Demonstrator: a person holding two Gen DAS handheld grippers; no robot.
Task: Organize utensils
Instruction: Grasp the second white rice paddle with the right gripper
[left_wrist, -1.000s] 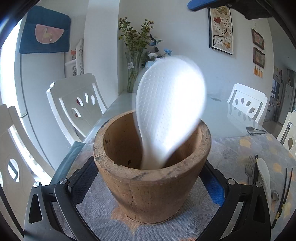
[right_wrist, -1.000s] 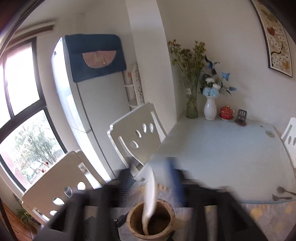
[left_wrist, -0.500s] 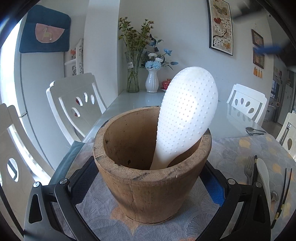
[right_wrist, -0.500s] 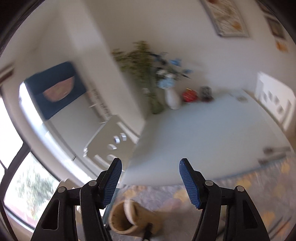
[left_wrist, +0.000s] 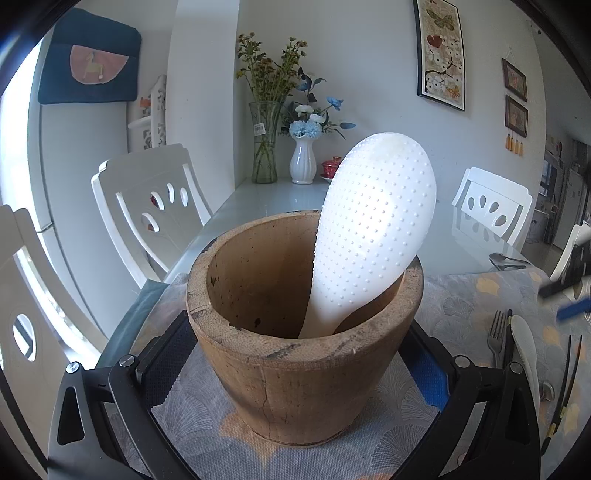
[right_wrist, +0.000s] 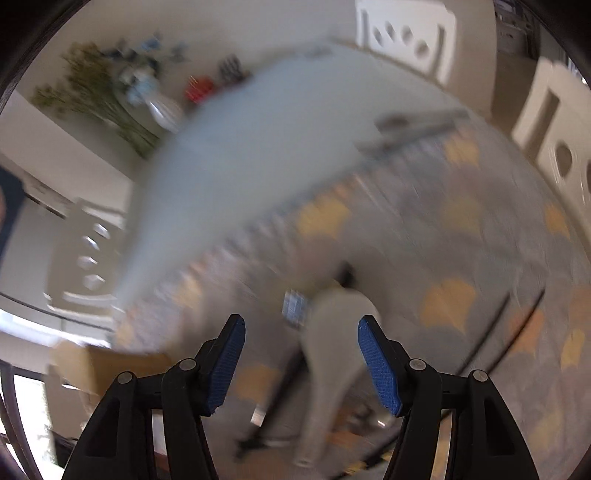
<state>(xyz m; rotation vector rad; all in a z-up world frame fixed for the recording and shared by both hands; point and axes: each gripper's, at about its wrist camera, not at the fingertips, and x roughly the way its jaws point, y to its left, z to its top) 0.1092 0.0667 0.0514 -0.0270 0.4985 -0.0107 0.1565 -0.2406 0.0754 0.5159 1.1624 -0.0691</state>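
Right tool (right_wrist: 301, 365) has been swung down, empty and apart, over blurred white spoon (right_wrist: 332, 354).
Left tool (left_wrist: 295, 373) is clamped on brown clay pot (left_wrist: 303, 354); one handle should be straddled squarely.

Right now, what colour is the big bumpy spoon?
White rice paddle, clearest in the left wrist view.

You see white chairs (left_wrist: 155, 199), glass vase of dried flowers (left_wrist: 264, 147), white vase (left_wrist: 303, 164), framed wall pictures (left_wrist: 441, 55), patterned tablecloth (left_wrist: 461, 302).
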